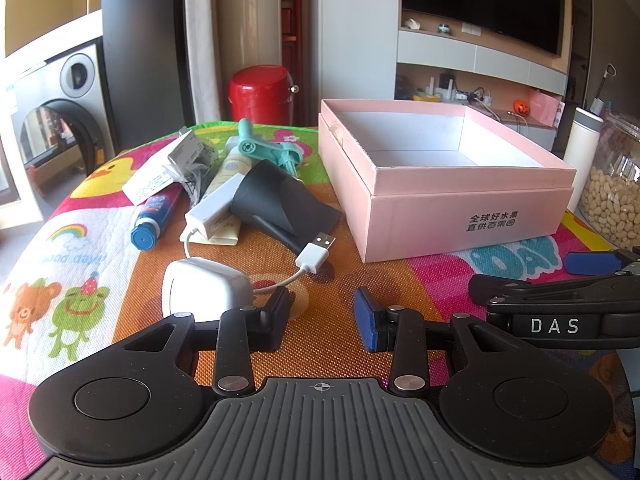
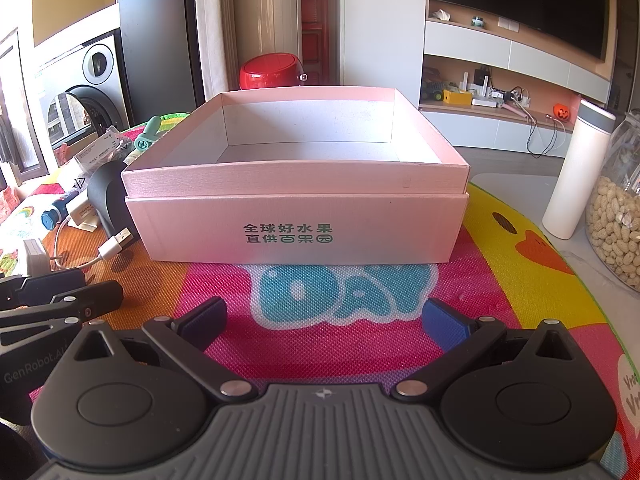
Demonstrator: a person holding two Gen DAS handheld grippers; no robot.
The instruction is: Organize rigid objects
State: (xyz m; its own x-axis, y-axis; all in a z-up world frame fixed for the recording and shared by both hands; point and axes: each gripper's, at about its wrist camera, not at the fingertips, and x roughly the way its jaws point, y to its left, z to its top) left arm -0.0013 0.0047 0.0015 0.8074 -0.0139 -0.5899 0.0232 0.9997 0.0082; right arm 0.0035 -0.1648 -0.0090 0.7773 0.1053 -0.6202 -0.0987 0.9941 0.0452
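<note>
Two grippers low over the desk mat (image 2: pixel 520 240), both with fingers apart and nothing between them: left gripper (image 1: pixel 322 316), right gripper (image 2: pixel 324 320). Our right one sits square in front of the pink box (image 2: pixel 296 220); the box is open-topped and what we see of its inside is bare, though the near wall hides the front floor. Clutter sits in a heap left of the box: white charger (image 1: pixel 204 288) just ahead of our left fingers, its USB cable (image 1: pixel 316 254) curling toward the box, white adapter (image 1: pixel 214 210) lying on a cream tube (image 1: pixel 230 168), blue tube (image 1: pixel 154 216), teal plastic tool (image 1: pixel 272 150), black cone-shaped piece (image 1: pixel 276 196). White packets (image 1: pixel 168 168) overlap at the heap's back; labels unreadable. From the right wrist view the box blocks most of the heap. Peanut jar (image 2: pixel 616 216) is cut off at the frame edge, with a white bottle (image 2: pixel 572 172) beside it.
</note>
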